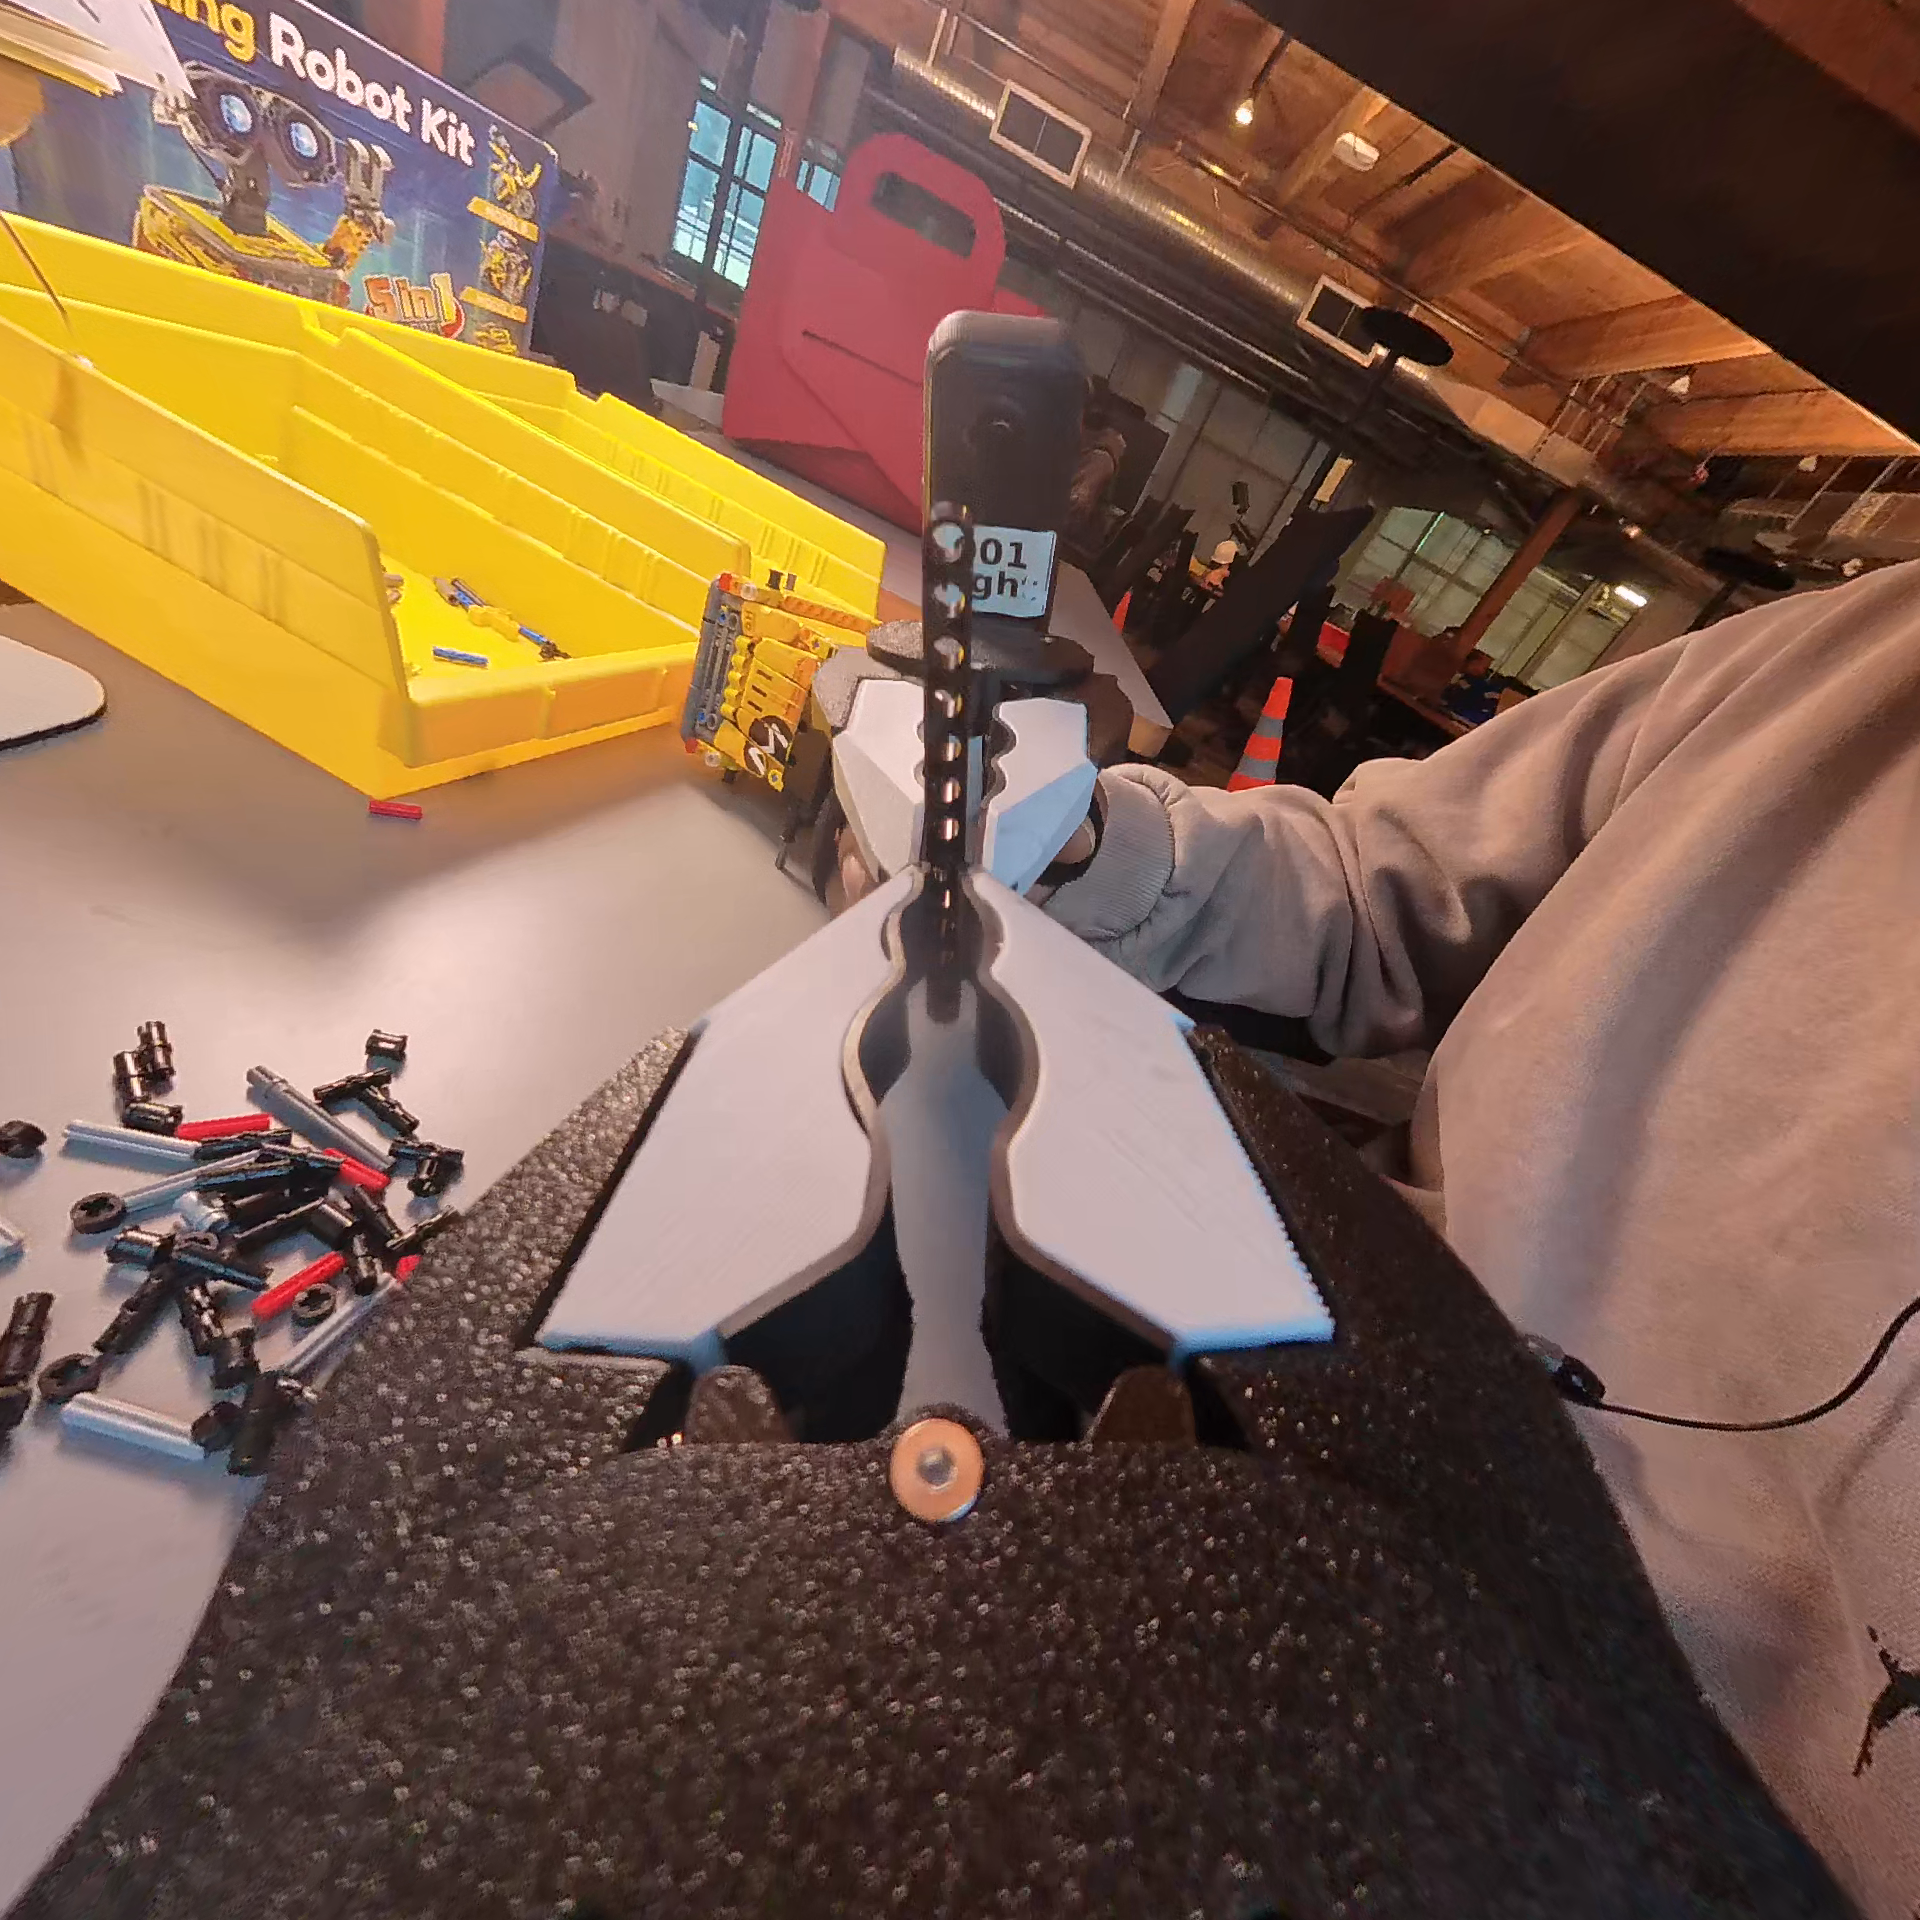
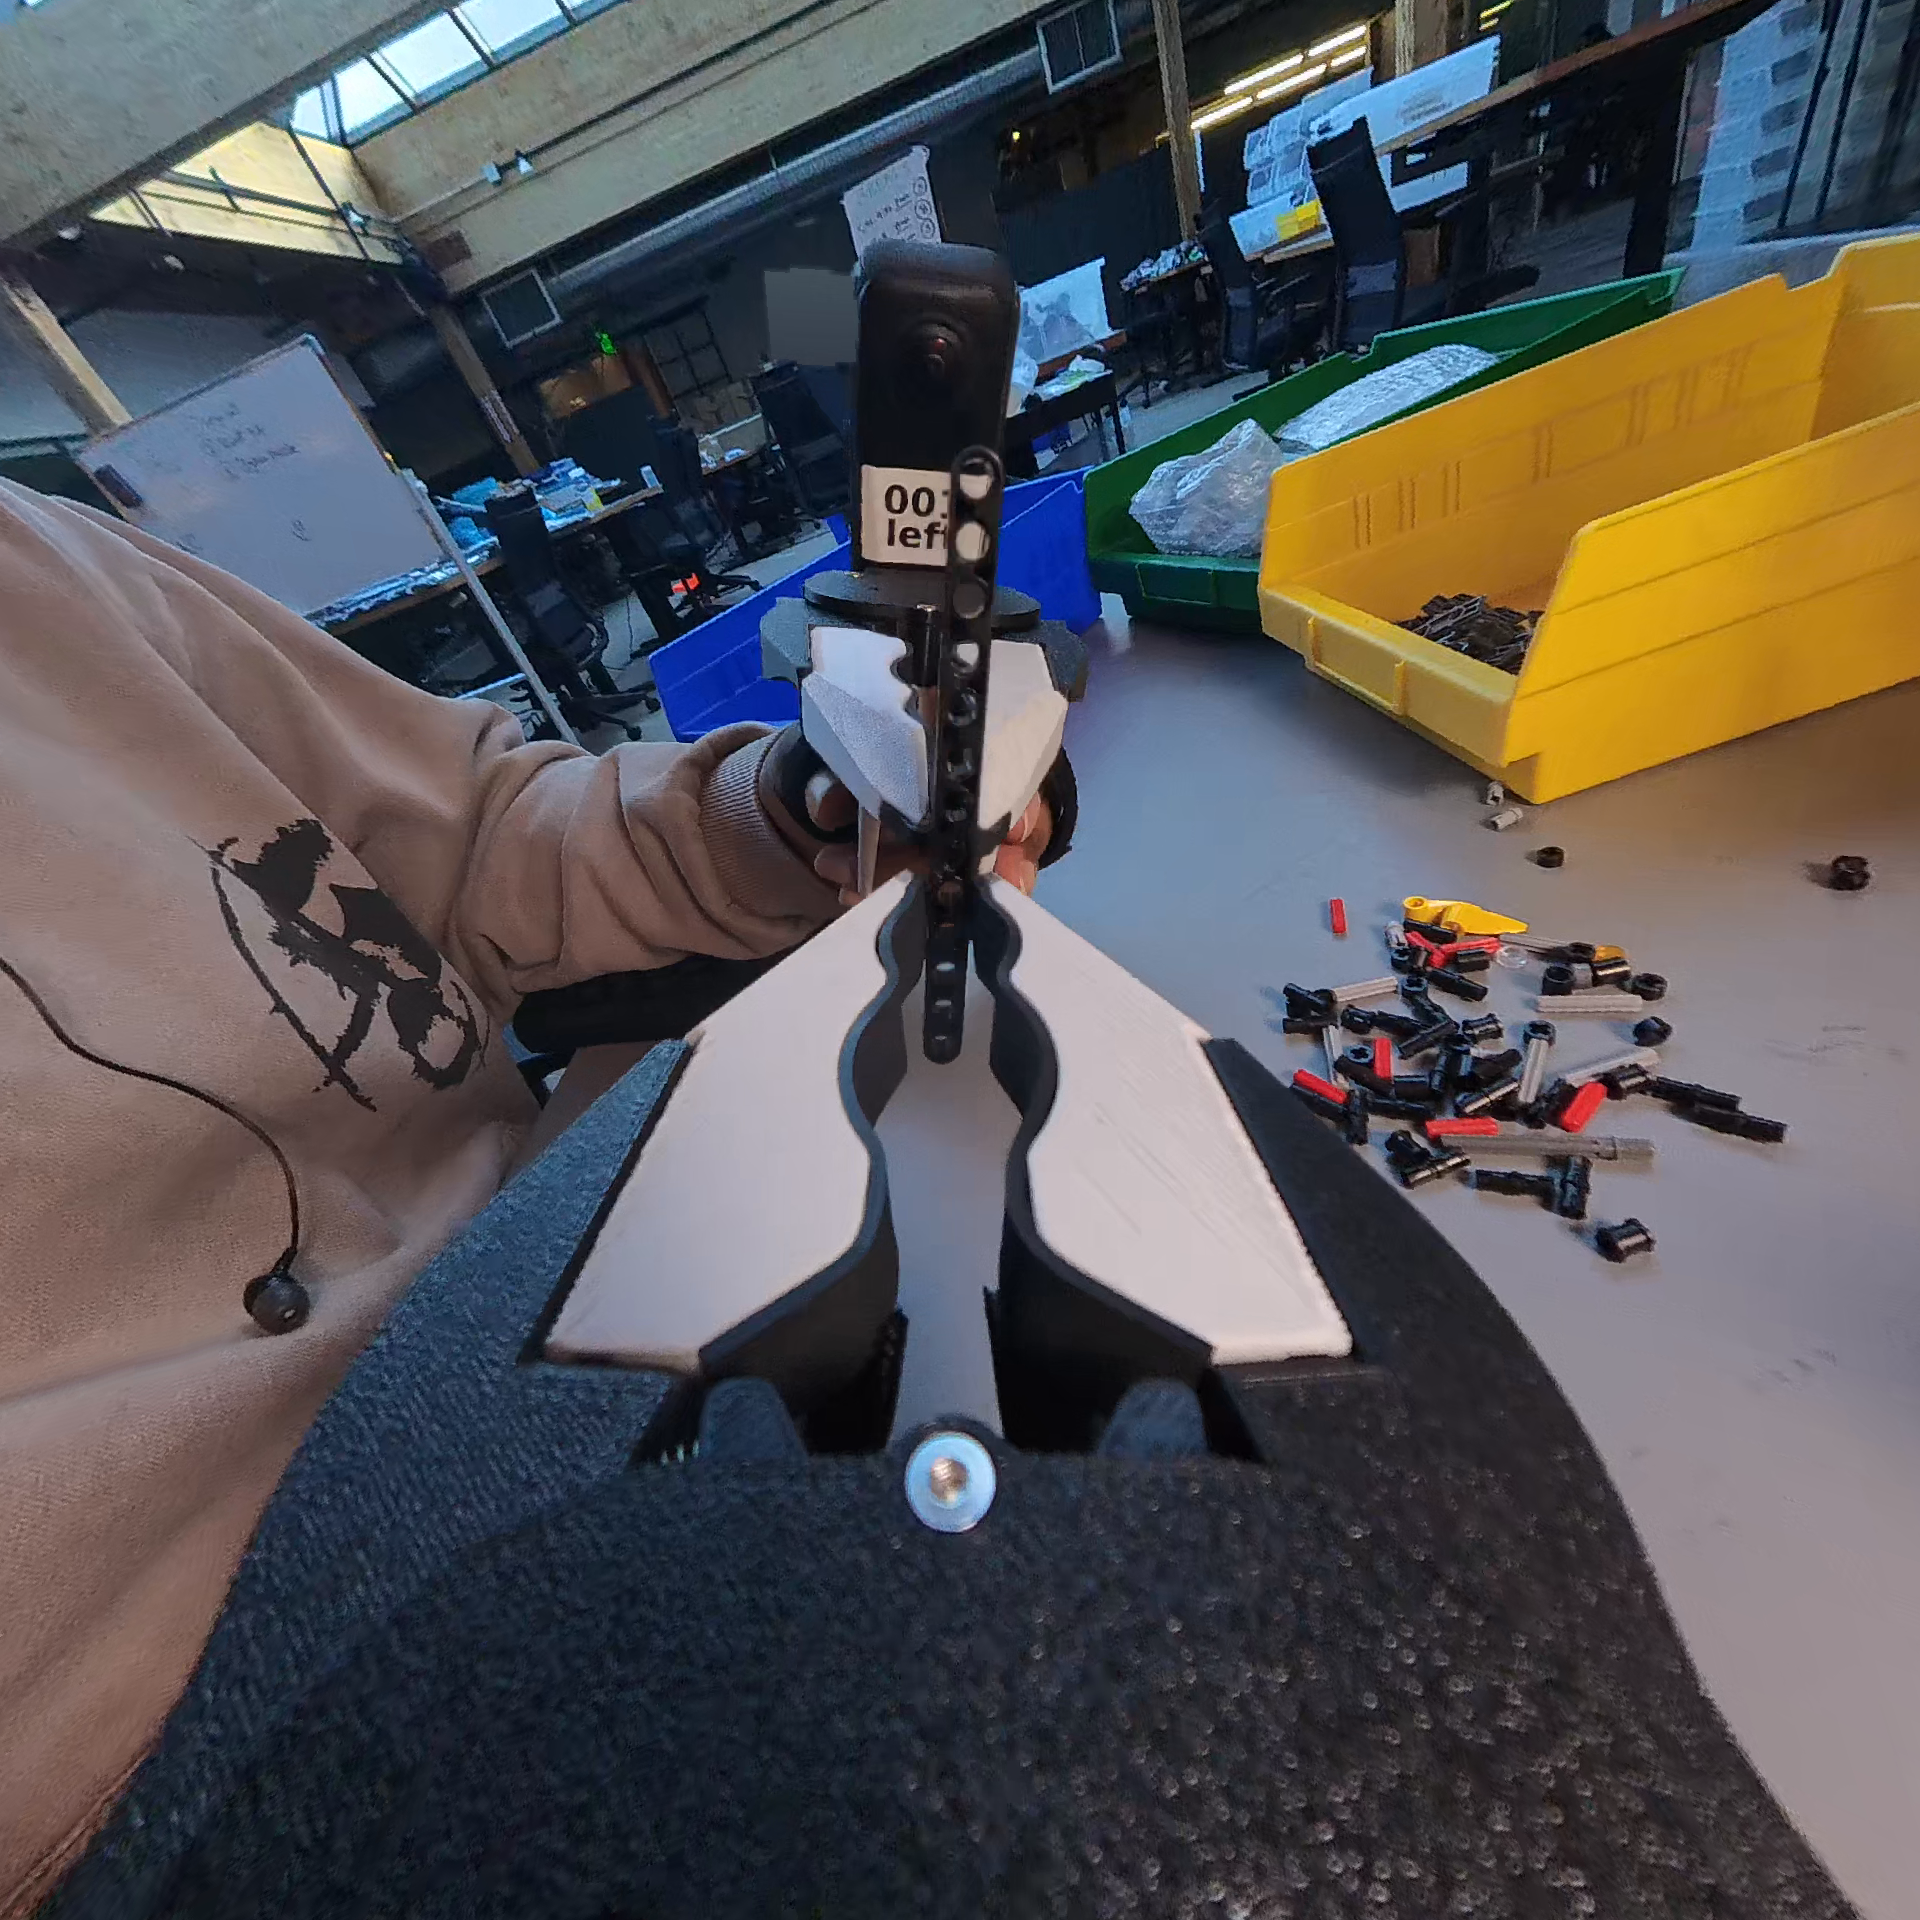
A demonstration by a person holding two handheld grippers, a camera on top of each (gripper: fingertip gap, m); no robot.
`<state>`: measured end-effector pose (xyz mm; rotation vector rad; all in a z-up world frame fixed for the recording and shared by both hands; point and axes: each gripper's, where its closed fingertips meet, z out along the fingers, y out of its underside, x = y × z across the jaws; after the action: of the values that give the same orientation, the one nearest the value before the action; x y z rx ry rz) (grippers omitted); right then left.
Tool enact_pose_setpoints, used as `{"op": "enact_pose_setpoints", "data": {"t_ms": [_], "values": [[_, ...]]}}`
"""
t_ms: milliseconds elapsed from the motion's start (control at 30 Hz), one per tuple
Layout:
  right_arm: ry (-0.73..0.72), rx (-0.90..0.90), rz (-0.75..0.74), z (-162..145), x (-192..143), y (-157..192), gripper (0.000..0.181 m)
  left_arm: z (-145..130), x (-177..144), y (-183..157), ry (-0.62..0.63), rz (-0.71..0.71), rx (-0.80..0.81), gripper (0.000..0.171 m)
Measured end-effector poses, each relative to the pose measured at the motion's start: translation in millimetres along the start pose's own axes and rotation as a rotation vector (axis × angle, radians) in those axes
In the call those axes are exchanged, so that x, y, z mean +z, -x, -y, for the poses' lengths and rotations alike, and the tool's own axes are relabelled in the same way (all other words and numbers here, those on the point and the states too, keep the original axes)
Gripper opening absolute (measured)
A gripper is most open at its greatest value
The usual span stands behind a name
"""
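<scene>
Two grippers pinch one thin black perforated beam point(image 1: 948, 790) between them, held in the air above the grey counter point(image 1: 520, 935): the left gripper point(image 1: 940, 904) has its jaws pressed onto one end of the strip, and the right gripper point(image 2: 940, 914), facing it tip to tip, clamps the same strip from the other side. By my reading the beam is light, stiff plastic, smooth enough to twist out of a loose pinch, so its flat faces near either end are the surest hold. It is long, narrow and glossy, with a row of round holes along its length. Loose black, red and grey pins point(image 2: 1496, 1070) lie scattered on the counter beside the grippers, and a yellow bin point(image 2: 1558, 582) stands toward the far edge.
</scene>
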<state>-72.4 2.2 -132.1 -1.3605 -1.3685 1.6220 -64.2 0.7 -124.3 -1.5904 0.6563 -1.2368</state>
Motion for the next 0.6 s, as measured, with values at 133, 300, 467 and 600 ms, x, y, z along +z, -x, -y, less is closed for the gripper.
{"op": "enact_pose_setpoints", "data": {"t_ms": [133,300,467,600], "values": [[0.02,-0.027,0.002,-2,0,2,0.006,-4,1,-2,0.024,-0.005,0.011,0.004],[-0.009,-0.05,-0.011,4,0,1,0.005,-2,-2,-1,0.038,0.019,0.007,0.003],[-0.054,-0.039,-0.011,13,-2,0,0.005,4,-2,-2,0.017,0.0,-0.005,0.002],[-0.108,-0.074,-0.029,34,-5,7,0.004,22,-1,-11,-0.03,-0.044,0.008,0.002]]}}
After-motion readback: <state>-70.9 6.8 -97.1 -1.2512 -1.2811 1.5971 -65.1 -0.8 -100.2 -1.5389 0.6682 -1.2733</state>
